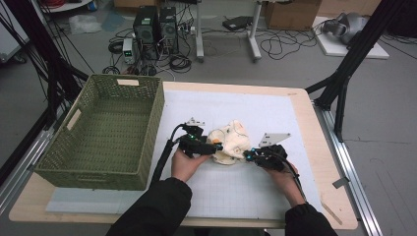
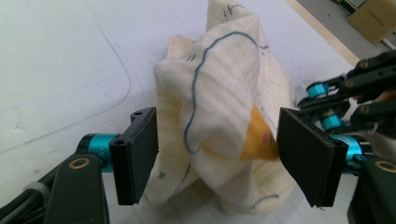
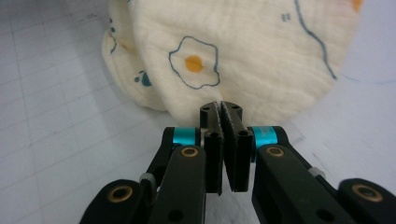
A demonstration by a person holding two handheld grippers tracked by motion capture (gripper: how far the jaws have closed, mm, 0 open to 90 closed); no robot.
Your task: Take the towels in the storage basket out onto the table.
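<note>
A crumpled cream cloth (image 1: 231, 141) printed with fried eggs and blue lines lies bunched on the white mat in the middle of the table. My left gripper (image 1: 218, 147) comes at it from the left. In the left gripper view its jaws (image 2: 217, 121) stand wide apart, and the cloth (image 2: 224, 107) bulges up between them. My right gripper (image 1: 248, 156) sits at the cloth's right front edge. In the right gripper view its jaws (image 3: 219, 105) are closed together, nipping the lower hem of the cloth (image 3: 243, 46).
A green woven basket (image 1: 153, 123) stands at the table's left, close to my left forearm. The white gridded mat (image 1: 275, 110) covers most of the wooden table (image 1: 322, 162). Computers, cables and stand legs are on the floor beyond the far edge.
</note>
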